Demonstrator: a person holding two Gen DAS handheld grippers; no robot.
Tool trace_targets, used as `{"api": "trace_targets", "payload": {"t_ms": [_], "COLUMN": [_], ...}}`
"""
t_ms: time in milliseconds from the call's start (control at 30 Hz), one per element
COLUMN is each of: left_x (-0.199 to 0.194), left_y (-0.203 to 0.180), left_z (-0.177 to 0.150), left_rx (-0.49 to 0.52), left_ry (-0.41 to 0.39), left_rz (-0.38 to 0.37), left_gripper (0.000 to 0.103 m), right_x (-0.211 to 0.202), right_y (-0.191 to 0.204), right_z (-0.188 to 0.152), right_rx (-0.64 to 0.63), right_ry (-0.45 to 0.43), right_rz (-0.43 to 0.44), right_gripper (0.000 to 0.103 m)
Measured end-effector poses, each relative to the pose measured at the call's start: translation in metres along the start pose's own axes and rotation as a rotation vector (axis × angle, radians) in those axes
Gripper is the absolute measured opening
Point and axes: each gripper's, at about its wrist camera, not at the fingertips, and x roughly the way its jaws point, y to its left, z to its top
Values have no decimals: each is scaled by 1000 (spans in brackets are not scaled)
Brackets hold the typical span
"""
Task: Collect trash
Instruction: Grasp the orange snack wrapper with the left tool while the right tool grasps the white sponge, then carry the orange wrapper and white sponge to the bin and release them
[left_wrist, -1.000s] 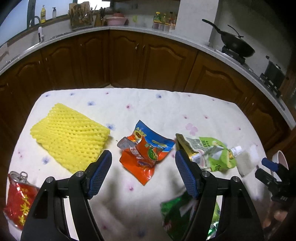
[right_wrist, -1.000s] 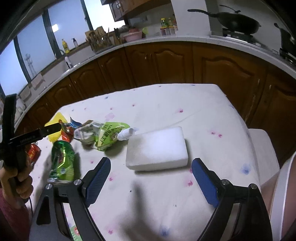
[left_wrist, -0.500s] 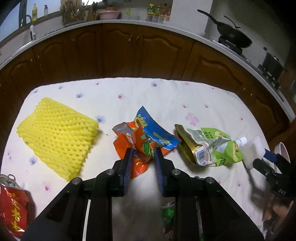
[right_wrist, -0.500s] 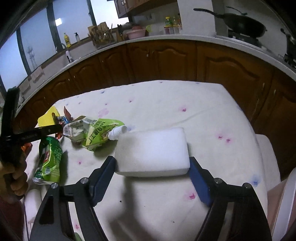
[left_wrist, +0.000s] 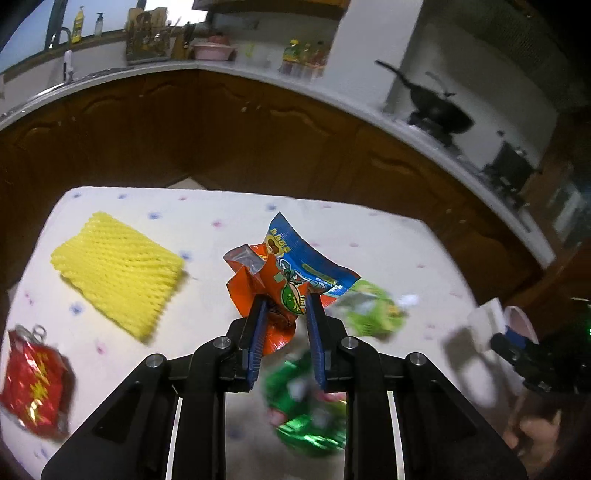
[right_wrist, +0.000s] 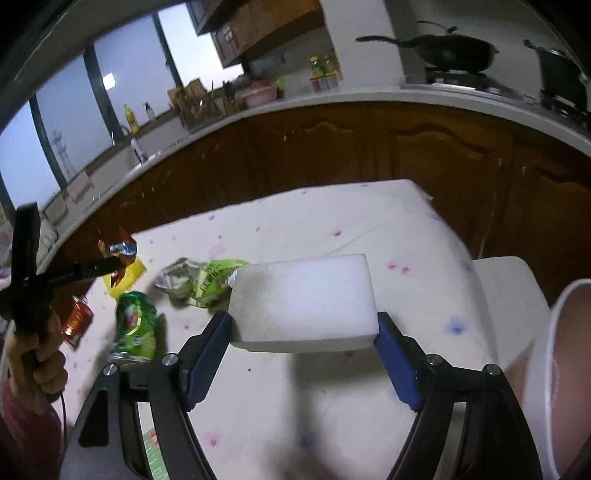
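My left gripper (left_wrist: 284, 308) is shut on an orange and blue snack wrapper (left_wrist: 284, 273) and holds it above the table; it also shows far left in the right wrist view (right_wrist: 118, 253). My right gripper (right_wrist: 304, 325) is shut on a white foam block (right_wrist: 306, 301), lifted off the tablecloth. On the table lie a yellow foam net (left_wrist: 114, 273), a red crushed can (left_wrist: 33, 387), a green spout pouch (right_wrist: 205, 278) and a green wrapper (right_wrist: 135, 325).
The table has a white flowered cloth (right_wrist: 332, 225). A white bin rim (right_wrist: 546, 369) stands at the table's right end, next to a white stool (right_wrist: 506, 280). Brown kitchen cabinets (left_wrist: 258, 136) and a counter with a wok (right_wrist: 450, 48) lie behind.
My left gripper has lifted the orange wrapper off the table after closing on it. My right gripper closed on the foam block and raised it.
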Motion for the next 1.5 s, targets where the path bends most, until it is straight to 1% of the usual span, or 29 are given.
{"api": "trace_targets", "payload": {"t_ms": [267,367,467,667,933,1267,1400,1500], "left_x": [-25,-29,-31,-31,-28,-21,-11,-1], "left_y": [-59,-81,-105,-152,-197,-246,-270,-293], "left_z": [-13,-18,-24,-37,-50,-59,-62,-65], "left_rx": [41,67,88,154,197,265,302,353], "left_ry": [-3,4,20,39,70,98,128,160], "left_rz": [-144,-178,-228,-276,-324,-373,-395,-406], "left_gripper": [20,20,20,20,20,20,20,20], "right_x": [-53,-73,-94,-130,-164,-183,-184,-181], "right_y": [-17,-30,-43,-72,-100,-136,-146,-156], "right_z": [-9,-15,-22,-36,-50,-62,-62,-62], "right_rx": [39,62,86,131,158,197,204,201], "right_ry": [-59,-80,-102,-134,-161,-169,-167,-151], "right_rz": [-25,-47,-70,-124,-180,-239,-250,-253], "right_gripper": [79,79,79,80,80,80,80,81]}}
